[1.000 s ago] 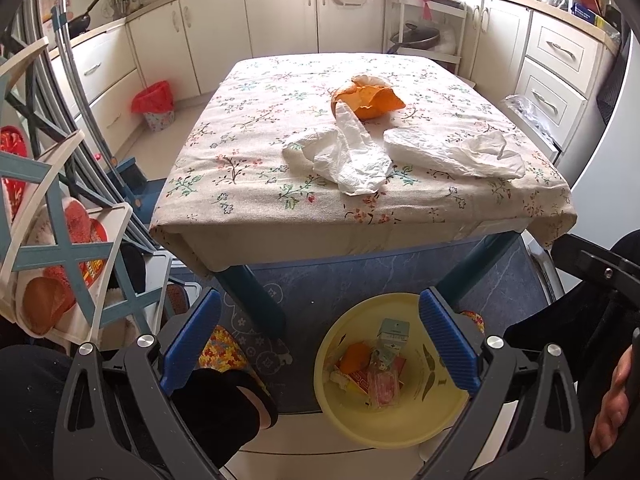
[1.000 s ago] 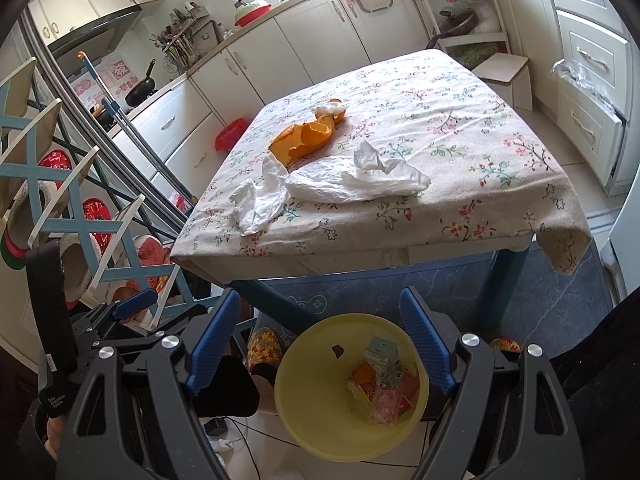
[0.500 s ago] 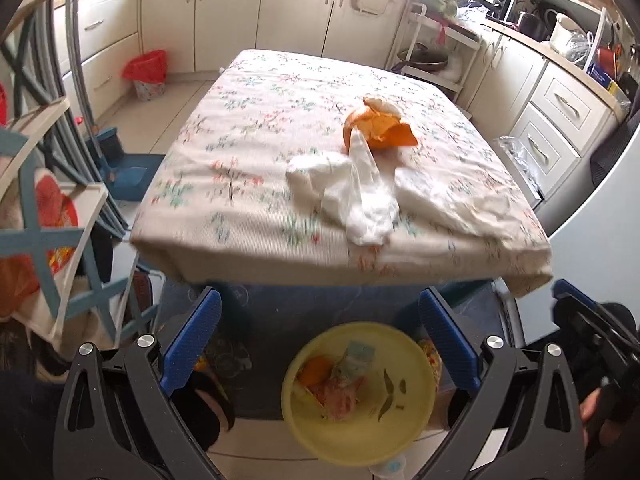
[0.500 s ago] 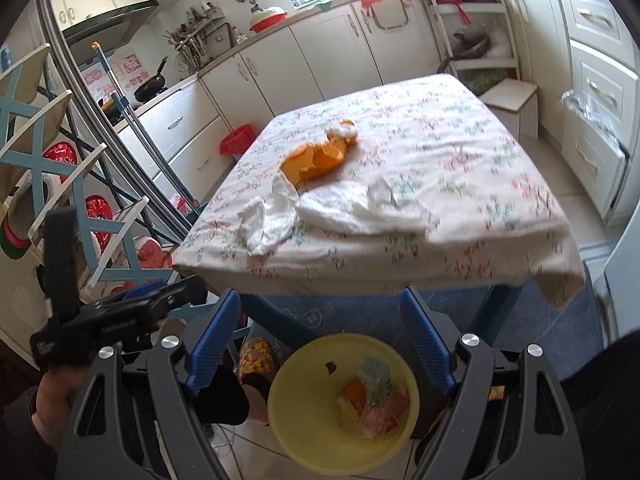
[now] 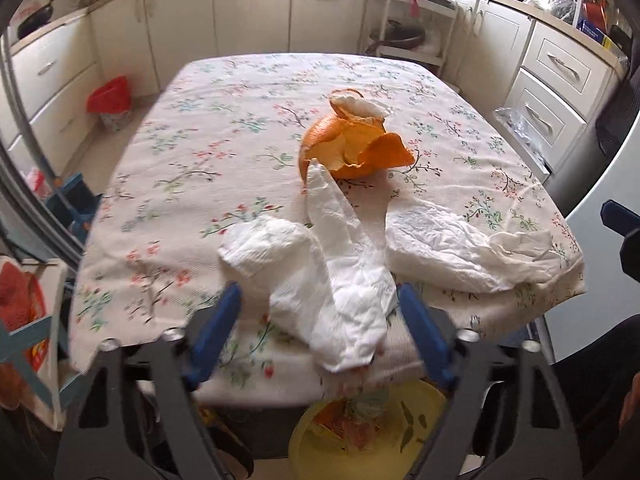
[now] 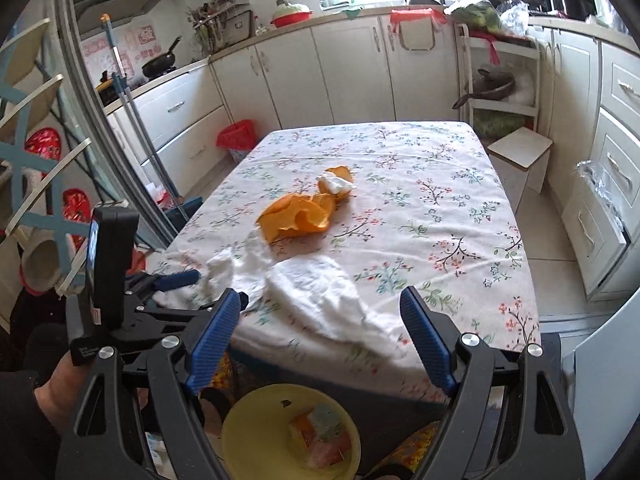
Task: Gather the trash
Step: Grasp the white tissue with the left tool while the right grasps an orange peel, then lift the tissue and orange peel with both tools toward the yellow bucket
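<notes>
From the left wrist view, a table (image 5: 192,152) under a floral cloth stands in a kitchen lined with cream cabinets (image 5: 248,8), a red-lined bin (image 5: 110,98) on the floor to its left. On the cloth lie 2 crumpled white tissues and 1 curled orange peel (image 5: 352,148), bright outside and pale inside, touching the far tip of the nearer tissue (image 5: 332,280); the second tissue (image 5: 460,252) lies along the right edge. The left gripper (image 5: 320,334) is closing, its blue pads either side of the nearer tissue's front end but not pressing it. Below, 1 yellow bowl (image 5: 416,436) holds wrappers. From the right wrist view, the same table (image 6: 440,208) fills the middle, peel (image 6: 298,216) at centre, tissues (image 6: 320,292) near the front edge. The right gripper (image 6: 320,334) stands wide apart, empty, above the yellow bowl (image 6: 256,428); a hand (image 6: 56,384) grips the other tool at left.
</notes>
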